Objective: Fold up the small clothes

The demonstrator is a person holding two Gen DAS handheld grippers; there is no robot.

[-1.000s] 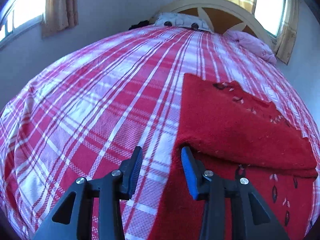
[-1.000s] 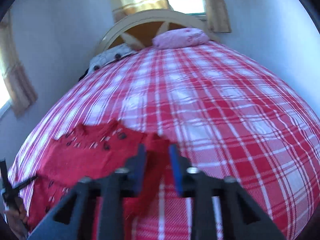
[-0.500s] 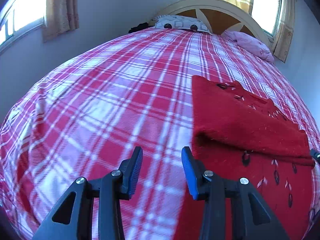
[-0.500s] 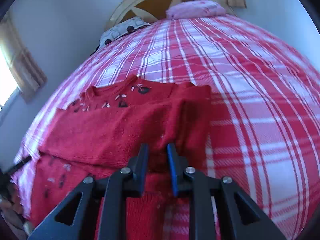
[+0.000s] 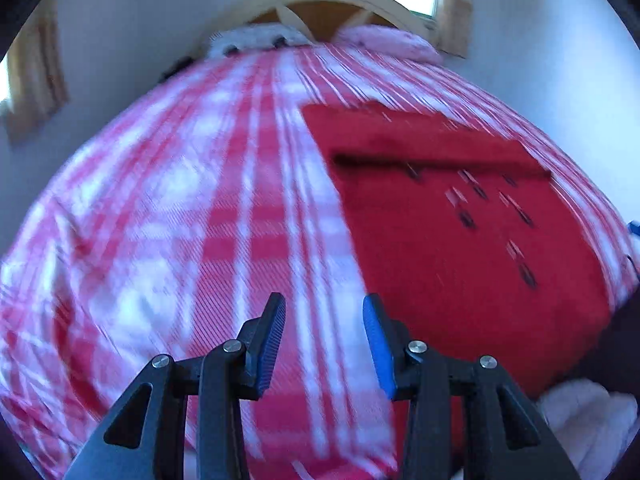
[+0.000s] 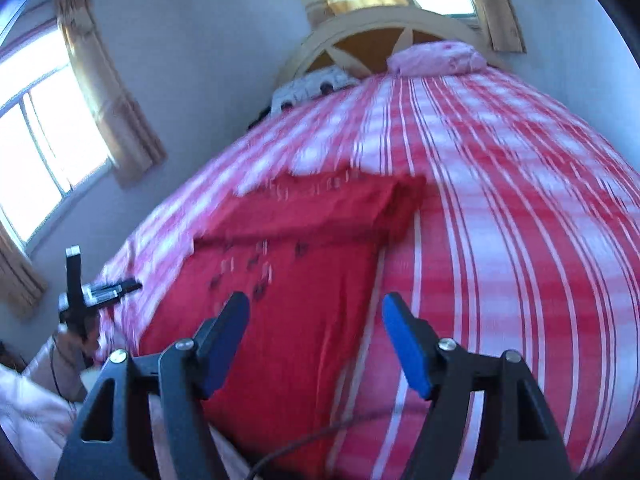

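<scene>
The red top (image 6: 304, 292) lies long from near to far on the bed (image 6: 520, 240). The right gripper (image 6: 316, 342), jaws just opened and empty, hangs over its near end. The left gripper (image 5: 324, 346), jaws apart and empty, sits just left of it.

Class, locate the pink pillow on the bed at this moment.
In the right wrist view, the pink pillow lies at the bed's head, against the arched headboard, right of the spotted pillow.

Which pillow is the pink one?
The pink pillow on the right by the headboard; the other pillow, left of it, is white with dark spots.
</scene>
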